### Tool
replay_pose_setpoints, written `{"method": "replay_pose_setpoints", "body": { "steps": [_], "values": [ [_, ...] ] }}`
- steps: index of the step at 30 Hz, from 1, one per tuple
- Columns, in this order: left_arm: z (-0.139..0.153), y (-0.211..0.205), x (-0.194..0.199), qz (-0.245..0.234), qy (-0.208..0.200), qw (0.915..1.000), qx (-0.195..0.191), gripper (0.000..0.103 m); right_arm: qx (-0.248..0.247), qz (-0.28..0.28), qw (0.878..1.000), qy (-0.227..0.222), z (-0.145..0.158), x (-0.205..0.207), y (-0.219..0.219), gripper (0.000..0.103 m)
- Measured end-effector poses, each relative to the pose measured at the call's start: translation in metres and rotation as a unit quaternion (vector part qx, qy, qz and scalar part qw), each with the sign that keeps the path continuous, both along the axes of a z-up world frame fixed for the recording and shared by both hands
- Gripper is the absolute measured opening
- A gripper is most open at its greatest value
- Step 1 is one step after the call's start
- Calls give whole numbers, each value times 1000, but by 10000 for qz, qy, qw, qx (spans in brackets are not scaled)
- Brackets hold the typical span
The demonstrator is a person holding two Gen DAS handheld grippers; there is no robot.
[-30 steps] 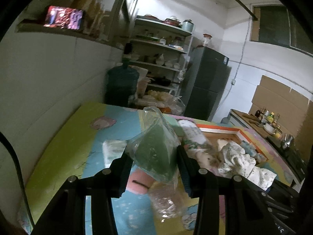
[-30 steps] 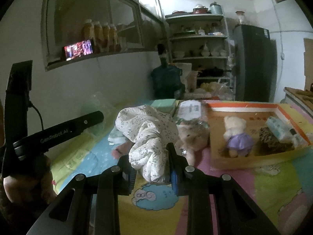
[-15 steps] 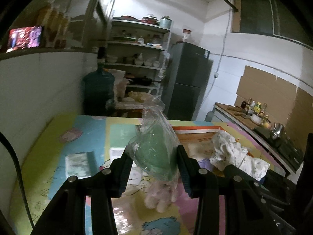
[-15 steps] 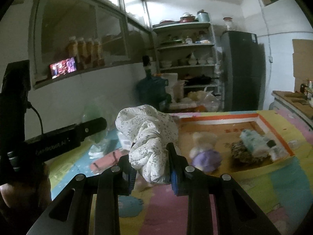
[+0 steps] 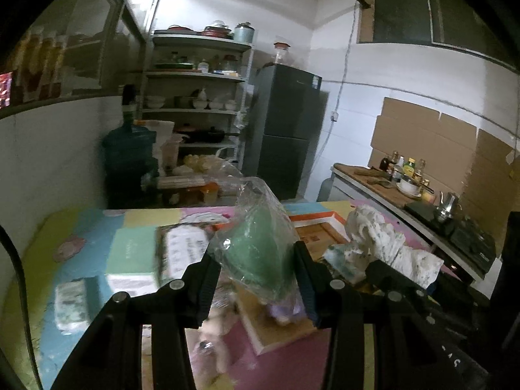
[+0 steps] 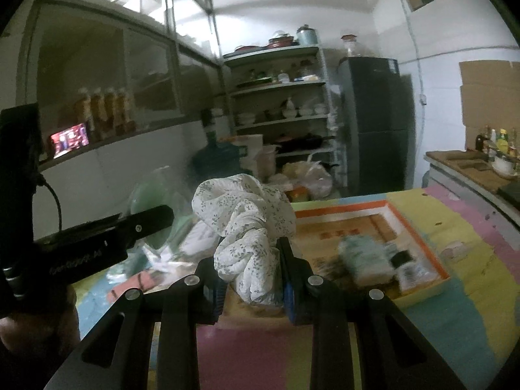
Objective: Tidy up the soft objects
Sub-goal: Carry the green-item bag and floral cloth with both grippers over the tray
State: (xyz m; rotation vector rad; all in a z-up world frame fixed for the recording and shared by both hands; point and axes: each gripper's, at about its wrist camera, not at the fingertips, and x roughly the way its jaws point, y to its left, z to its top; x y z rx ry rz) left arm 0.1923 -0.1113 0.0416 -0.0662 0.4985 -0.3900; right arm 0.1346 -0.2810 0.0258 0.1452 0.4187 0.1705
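Observation:
My left gripper [image 5: 255,279] is shut on a green soft thing in a clear plastic bag [image 5: 260,247], held above the colourful mat. My right gripper [image 6: 250,276] is shut on a bunched white floral cloth [image 6: 247,224]; the same cloth [image 5: 377,243] shows at the right of the left wrist view. An orange-rimmed cardboard box [image 6: 419,237] lies on the mat ahead, with a pale green packet [image 6: 364,256] and other blurred items inside. A purple plush toy [image 5: 282,312] shows below the bag, at the box's near end. The left gripper's body [image 6: 97,243] crosses the right wrist view's left side.
Flat packets [image 5: 130,256] and a printed bag [image 5: 185,250] lie on the mat's left part. Behind stand a water jug [image 5: 130,159], shelves of dishes [image 5: 198,97] and a dark fridge [image 5: 286,130]. A counter with bottles [image 5: 399,175] runs along the right wall.
Both grippers have swung right over the mat, carrying the bagged green thing and the cloth. The box has come under them and now lies directly ahead.

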Motion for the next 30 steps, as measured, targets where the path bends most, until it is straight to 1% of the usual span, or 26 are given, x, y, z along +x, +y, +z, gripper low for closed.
{"method": "replay_pose_setpoints", "body": {
  "steps": [6, 17, 23, 30],
  "values": [
    [-2, -36, 15, -155, 54, 9998, 98, 45, -42, -246, 9997, -33, 2, 11, -34, 29],
    [-12, -94, 49, -342, 217, 9987, 296, 45, -245, -503, 9984, -31, 3, 37, -80, 29],
    [-21, -117, 69, -364, 368, 9980, 361, 45, -316, -569, 9979, 64, -1, 58, -103, 29],
    [-33, -135, 97, -283, 573, 9972, 392, 45, -341, -615, 9972, 267, -14, 89, -126, 29]
  ]
}}
